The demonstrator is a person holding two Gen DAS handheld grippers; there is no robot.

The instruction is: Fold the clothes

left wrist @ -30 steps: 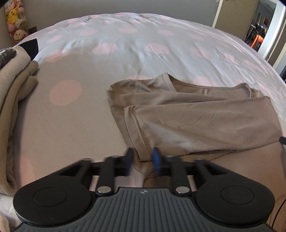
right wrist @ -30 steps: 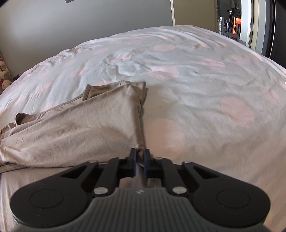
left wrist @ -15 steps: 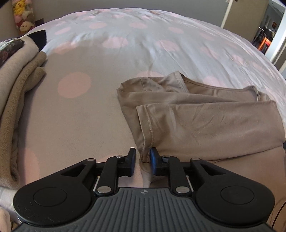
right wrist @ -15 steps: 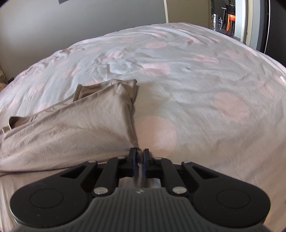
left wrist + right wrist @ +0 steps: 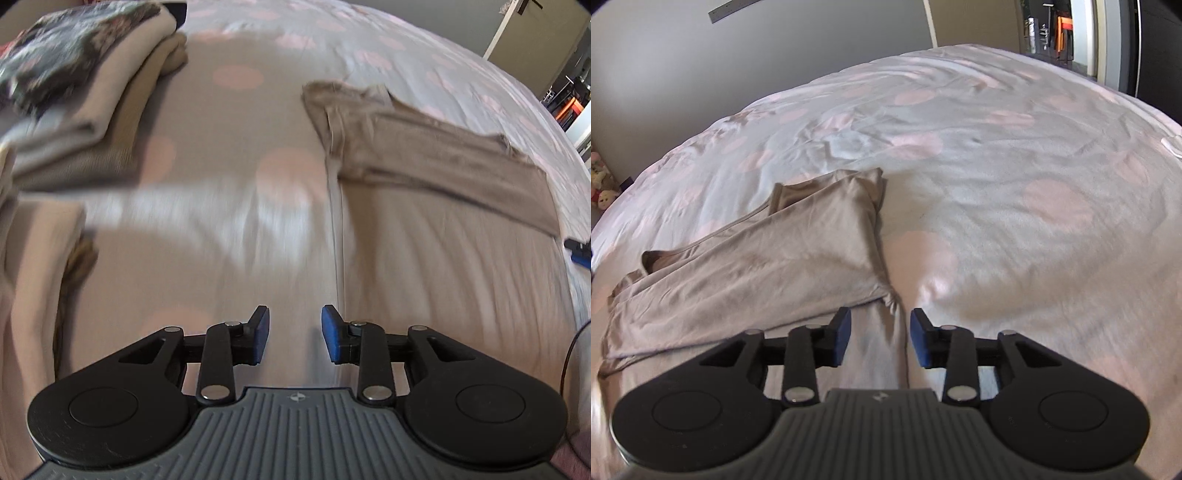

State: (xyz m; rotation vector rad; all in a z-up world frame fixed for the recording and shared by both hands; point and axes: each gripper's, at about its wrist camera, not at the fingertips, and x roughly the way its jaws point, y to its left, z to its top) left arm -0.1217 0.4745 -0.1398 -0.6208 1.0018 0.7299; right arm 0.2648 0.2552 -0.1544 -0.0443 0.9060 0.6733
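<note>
Pink-dotted grey duvet on bed (image 5: 1015, 155) carries thin taupe jersey top (image 5: 757, 280), laid flat and part-folded lengthwise; left tongs (image 5: 294, 334) and right tongs (image 5: 880, 336) gape wide, gripping nothing, right straddling lower hem, probably regrasping.

A wide bed covered in a pale grey duvet with large pink dots (image 5: 1015, 155) fills the room. Behind it stands a plain grey wall (image 5: 757, 62); a bright open doorway (image 5: 1060, 33) lies at right.
</note>
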